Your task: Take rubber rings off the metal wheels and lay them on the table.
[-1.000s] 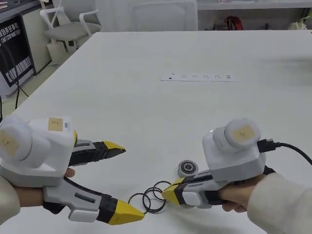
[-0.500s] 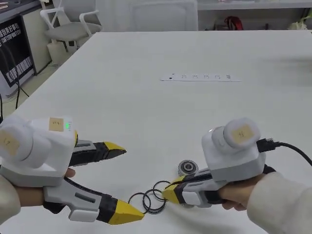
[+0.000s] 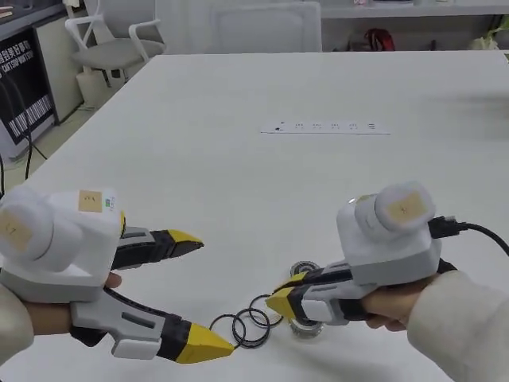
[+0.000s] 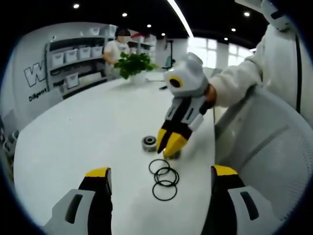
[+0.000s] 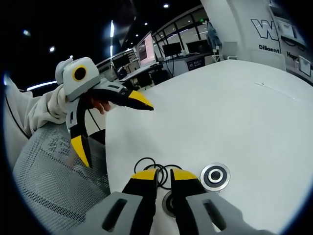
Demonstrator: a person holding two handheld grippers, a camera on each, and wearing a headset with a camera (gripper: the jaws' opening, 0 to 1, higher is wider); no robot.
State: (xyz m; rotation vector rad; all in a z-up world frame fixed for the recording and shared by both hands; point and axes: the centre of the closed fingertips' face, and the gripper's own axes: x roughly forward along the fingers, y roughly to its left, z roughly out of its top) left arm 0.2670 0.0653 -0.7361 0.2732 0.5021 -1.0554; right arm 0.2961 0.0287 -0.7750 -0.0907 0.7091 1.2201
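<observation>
1. The left tool sits at 7 o'clock in the head view. Its jaws are wide apart and hold nothing.
2. 3 black rubber rings lie flat on the white worktop. They overlap each other. They are at 6 o'clock in the head view, between the 2 tools.
3. In the left gripper view, the rubber rings lie just ahead of the open jaws.
4. The right tool comes in from 4 o'clock. Its jaws are close together, with a thin gap.
5. 1 metal wheel stands free at 3 o'clock of the right tool's tips.
6. A second metal wheel lies under those tips. You cannot tell if the jaws clamp it.
7. A power strip lies far off at 12 o'clock.
</observation>
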